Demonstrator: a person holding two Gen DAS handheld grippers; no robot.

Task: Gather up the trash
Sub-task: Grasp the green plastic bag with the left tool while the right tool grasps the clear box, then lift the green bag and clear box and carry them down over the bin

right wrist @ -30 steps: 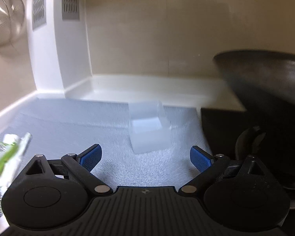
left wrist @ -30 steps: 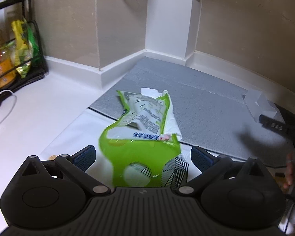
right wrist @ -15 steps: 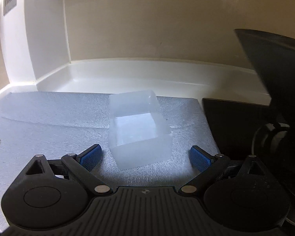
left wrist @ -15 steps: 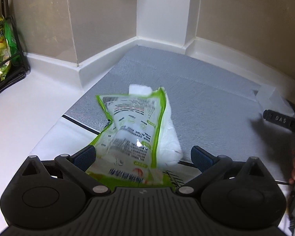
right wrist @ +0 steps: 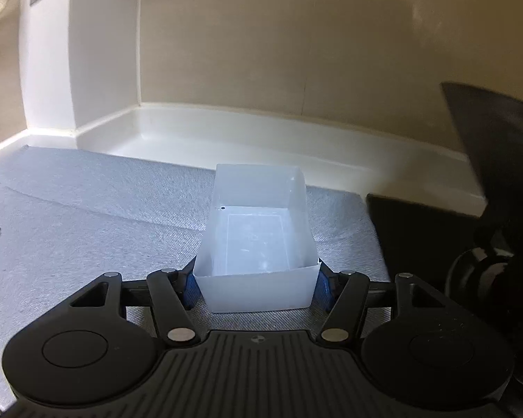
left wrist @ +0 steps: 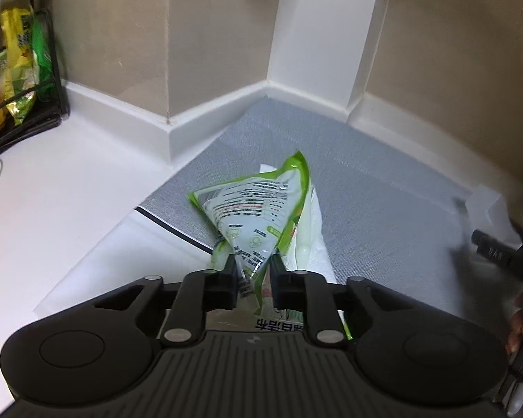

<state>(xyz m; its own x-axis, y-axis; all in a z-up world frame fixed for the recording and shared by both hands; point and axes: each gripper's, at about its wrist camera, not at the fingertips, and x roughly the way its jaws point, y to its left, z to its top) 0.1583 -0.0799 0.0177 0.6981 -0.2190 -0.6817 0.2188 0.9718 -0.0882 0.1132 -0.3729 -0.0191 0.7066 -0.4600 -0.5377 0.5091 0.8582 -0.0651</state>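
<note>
My left gripper (left wrist: 252, 271) is shut on a green and white plastic wrapper (left wrist: 258, 209), pinching its near end; the wrapper bunches up between the jaws over a white paper (left wrist: 313, 244) on the grey mat (left wrist: 366, 181). My right gripper (right wrist: 256, 280) is shut on a translucent white plastic box (right wrist: 258, 240), its blue pads (right wrist: 190, 285) pressing both side walls at the near end. The box stands upright and open on the grey mat (right wrist: 104, 216). It also shows at the right edge of the left wrist view (left wrist: 488, 209), with the right gripper's black body beside it.
A black wire rack (left wrist: 28, 80) with yellow and green packets stands at the far left on the white counter (left wrist: 52, 191). A black wok (right wrist: 498, 146) and a black stove top (right wrist: 418, 230) lie to the right of the box. White wall skirting (right wrist: 261, 129) runs behind.
My left gripper's jaws have closed on the green wrapper, which now bunches and lifts. My right gripper moved forward and closed on the translucent box.
</note>
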